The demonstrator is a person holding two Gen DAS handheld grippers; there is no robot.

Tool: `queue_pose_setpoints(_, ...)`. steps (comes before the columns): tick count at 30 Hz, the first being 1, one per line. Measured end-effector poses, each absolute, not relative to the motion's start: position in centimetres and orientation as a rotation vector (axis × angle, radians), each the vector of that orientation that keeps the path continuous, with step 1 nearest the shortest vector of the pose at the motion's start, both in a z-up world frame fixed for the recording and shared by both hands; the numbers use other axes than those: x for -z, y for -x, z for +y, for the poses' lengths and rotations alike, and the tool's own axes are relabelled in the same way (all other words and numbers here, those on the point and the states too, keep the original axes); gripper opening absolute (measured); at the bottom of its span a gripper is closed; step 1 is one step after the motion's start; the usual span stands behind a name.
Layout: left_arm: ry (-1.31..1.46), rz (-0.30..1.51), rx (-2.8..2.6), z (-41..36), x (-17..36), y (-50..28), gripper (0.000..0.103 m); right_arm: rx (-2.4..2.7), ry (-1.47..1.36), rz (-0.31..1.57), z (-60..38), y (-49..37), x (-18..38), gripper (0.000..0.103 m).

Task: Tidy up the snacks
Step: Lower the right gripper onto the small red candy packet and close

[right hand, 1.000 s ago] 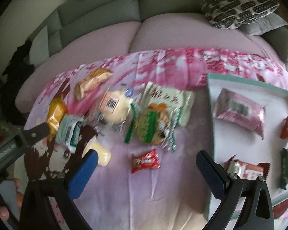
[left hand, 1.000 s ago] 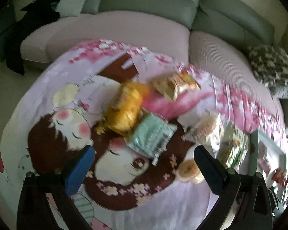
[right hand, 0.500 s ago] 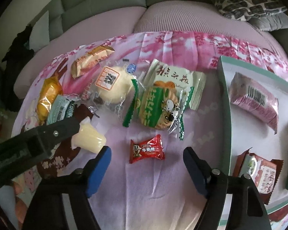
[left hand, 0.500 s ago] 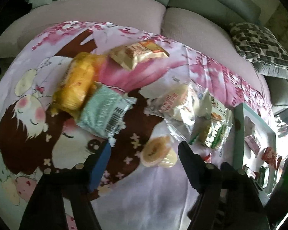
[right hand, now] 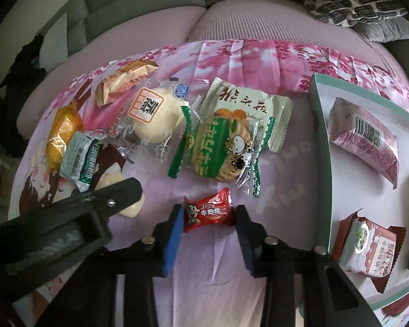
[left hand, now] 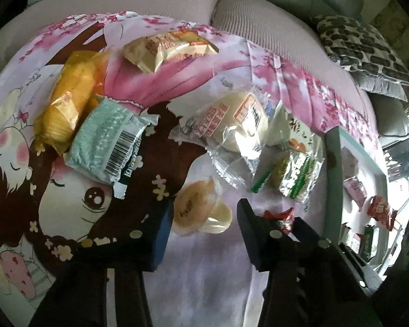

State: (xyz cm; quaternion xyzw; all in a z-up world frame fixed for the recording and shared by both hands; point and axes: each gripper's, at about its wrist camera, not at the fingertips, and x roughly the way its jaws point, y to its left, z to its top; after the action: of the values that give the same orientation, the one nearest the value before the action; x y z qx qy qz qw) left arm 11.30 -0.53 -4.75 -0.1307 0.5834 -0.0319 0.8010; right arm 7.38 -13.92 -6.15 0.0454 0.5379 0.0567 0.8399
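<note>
- Right wrist view, widest thing first: a grey-green sofa with pale lilac seat cushions (right hand: 155,27) fills the background, and a black-and-white patterned cushion (right hand: 349,0) lies at its right end.
- Before the sofa stands the tabletop under a pink and lilac cartoon-print cloth (right hand: 286,169), with the snacks scattered over its left half.
- On the right of the cloth sits a white shallow tray with a mint-green rim (right hand: 320,136); it holds a pink wrapped bar with a barcode (right hand: 364,139) and a brown-and-white wrapped cake (right hand: 368,248), among others cut off at the edge.
- A green-and-clear packet of round biscuits (right hand: 220,147) lies on top of a cream packet with brush lettering (right hand: 245,100); just left is a clear bag with a pale round bun (right hand: 155,120).
- Farther left lie a yellow-orange glossy packet (left hand: 68,100), a mint-green packet with a barcode (left hand: 103,141) overlapping it, and a cream-and-orange wrapped cake (left hand: 166,49) behind them.
- The left hand-held gripper (left hand: 205,215) has its jaws closing around a small pale yellow jelly cup with a printed lid (left hand: 199,209) lying on its side; the pad by the lid seems to touch it, the other stands apart (no firm grip shows).
- The right hand-held gripper (right hand: 208,212) is closing on a small red candy in a twisted wrapper (right hand: 208,209), which lies on the cloth near the front edge; both pads meet the wrapper's ends.
</note>
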Motion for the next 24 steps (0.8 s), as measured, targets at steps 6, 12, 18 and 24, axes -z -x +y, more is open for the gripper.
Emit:
queue_pose_setpoints(6, 0.299, 1.245, 0.076, -0.6, 4.9, -11.5, 0.047, -0.135, -0.099, 1.137, -13.9, -7.4, 6.0, 0.033)
queue_pose_setpoints(12, 0.335, 1.233, 0.089, 0.0, 4.6, -11.3, 0.041, -0.142, -0.109, 1.129, -14.1, -7.3, 5.5, 0.033)
queue_pose_setpoints(18, 0.370, 1.222, 0.096, 0.7, 4.3, -11.3, 0.034, -0.140, -0.123, 1.118, -14.5, -7.2, 4.9, 0.033)
queue_pose_setpoints(24, 0.395, 1.210, 0.095, 1.1, 4.2, -11.2, 0.030, -0.134, -0.136, 1.121, -14.8, -7.1, 4.8, 0.033)
